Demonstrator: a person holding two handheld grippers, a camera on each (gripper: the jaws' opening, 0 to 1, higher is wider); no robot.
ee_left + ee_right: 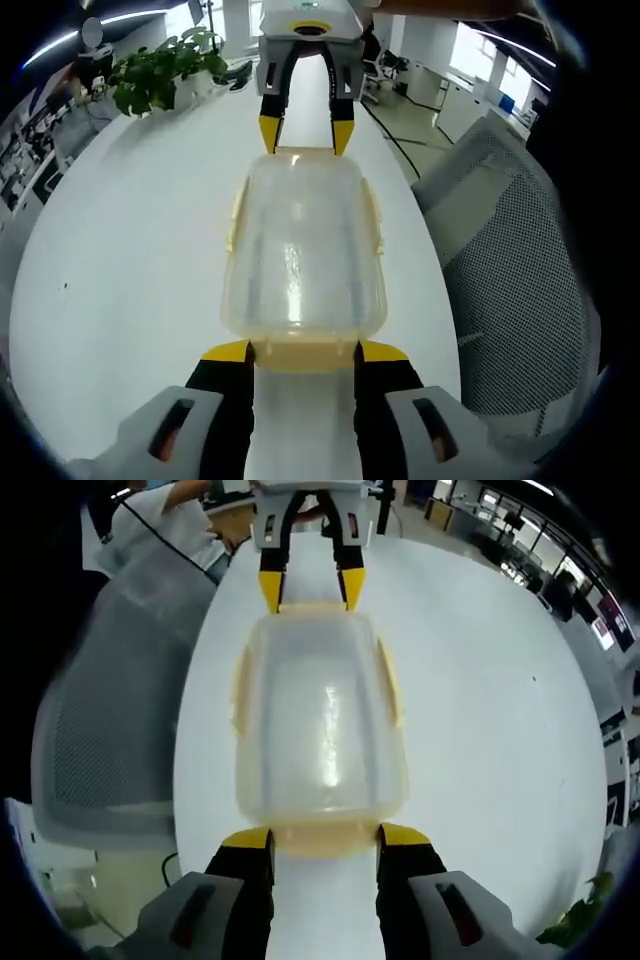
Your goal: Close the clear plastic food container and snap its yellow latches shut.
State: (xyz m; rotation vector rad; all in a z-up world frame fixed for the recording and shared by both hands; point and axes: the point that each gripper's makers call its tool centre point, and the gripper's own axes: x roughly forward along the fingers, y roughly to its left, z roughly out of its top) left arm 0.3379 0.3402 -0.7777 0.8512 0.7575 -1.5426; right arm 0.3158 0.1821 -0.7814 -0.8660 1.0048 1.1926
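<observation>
The clear plastic rectangular food container with yellow latches (303,255) sits on the long white worktop (130,250) with its lid already on, and it lies lengthwise right between the two grippers, so its long axis runs straight from one to the other. In the left gripper view, the left gripper (304,352) has its yellow-tipped black jaws spread to either side of the near end latch (304,355), tips just about touching the container's end, while the right gripper (306,130) comes in from the far end with its jaws spread around the opposite short end. The right gripper view shows the same thing mirrored: right gripper (325,837) with jaws open at its own end of the container (318,725), left gripper (312,585) facing it across the box. Neither one is pinching anything, as far as I can see. The long-side latches (376,215) look to be sticking out a bit from the sides, so I'd guess they're not snapped down yet, though the fisheye makes it hard to be sure. Both grippers are equally close, each lined up on an end. A leafy green potted plant (160,70) sits at the far end of the worktop, and a grey mesh office chair (520,270) stands beside it.
</observation>
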